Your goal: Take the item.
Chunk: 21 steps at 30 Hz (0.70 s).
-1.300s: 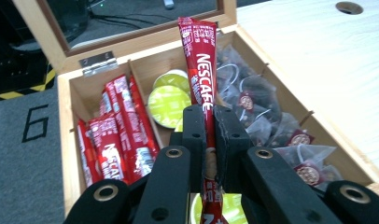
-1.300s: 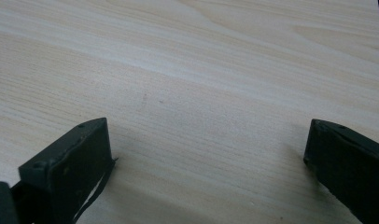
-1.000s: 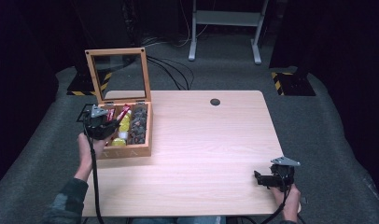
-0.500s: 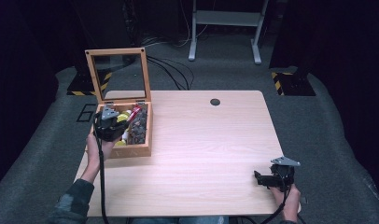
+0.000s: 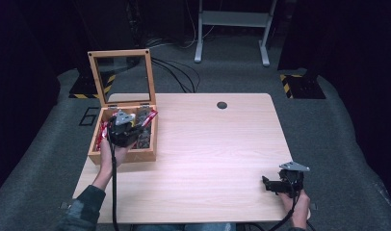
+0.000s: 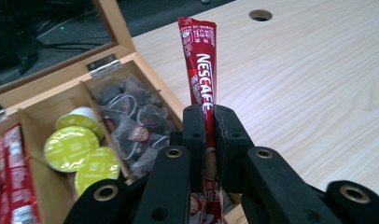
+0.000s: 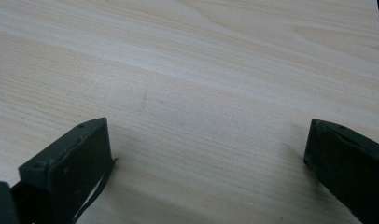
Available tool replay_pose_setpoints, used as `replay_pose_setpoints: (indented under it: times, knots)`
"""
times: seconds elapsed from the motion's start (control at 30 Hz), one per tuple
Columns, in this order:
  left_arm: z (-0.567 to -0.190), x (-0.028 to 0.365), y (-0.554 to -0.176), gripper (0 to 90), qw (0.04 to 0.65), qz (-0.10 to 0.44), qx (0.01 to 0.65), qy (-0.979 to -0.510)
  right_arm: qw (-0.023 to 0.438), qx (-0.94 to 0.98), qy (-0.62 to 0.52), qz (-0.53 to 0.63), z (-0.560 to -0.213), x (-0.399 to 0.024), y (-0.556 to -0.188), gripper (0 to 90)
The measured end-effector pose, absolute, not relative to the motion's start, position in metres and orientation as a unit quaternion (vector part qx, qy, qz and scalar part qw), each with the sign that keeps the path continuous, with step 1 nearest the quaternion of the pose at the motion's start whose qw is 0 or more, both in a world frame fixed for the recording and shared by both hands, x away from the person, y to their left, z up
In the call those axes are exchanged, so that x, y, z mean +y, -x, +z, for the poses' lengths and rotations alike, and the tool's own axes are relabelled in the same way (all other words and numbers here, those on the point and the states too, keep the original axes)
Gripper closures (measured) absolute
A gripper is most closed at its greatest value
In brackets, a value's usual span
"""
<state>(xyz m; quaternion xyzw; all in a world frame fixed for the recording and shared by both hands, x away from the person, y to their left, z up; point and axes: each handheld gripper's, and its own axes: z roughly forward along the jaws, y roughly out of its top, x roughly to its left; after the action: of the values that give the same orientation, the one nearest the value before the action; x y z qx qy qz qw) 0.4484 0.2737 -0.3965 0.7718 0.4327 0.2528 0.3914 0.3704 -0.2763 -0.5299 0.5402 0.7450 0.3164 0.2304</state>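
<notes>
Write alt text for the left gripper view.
The left gripper pinches a red Nescafe stick sachet upright between its black jaws. Behind it, the open wooden box holds green capsules, dark tea bags and more red sachets, on a light wooden table.

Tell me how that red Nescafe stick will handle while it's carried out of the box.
Probably light and fairly stiff: the stick stands straight above the left gripper, whose jaws are shut on its lower part, with no sag. Its glossy wrapper may be slippery, so it could slide in the grip. Thin and flat, it shouldn't roll if laid on the table.
</notes>
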Motion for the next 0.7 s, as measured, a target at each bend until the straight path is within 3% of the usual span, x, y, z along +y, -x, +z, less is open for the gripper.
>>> replay_pose_setpoints:
  times: [0.7]
  knots:
    - [-0.410, 0.229, -0.450, 83.4, 0.399, 0.228, 0.401, -0.793, 0.230, 0.745, -0.541, 0.316, -0.530, -0.276, -0.370, 0.2]
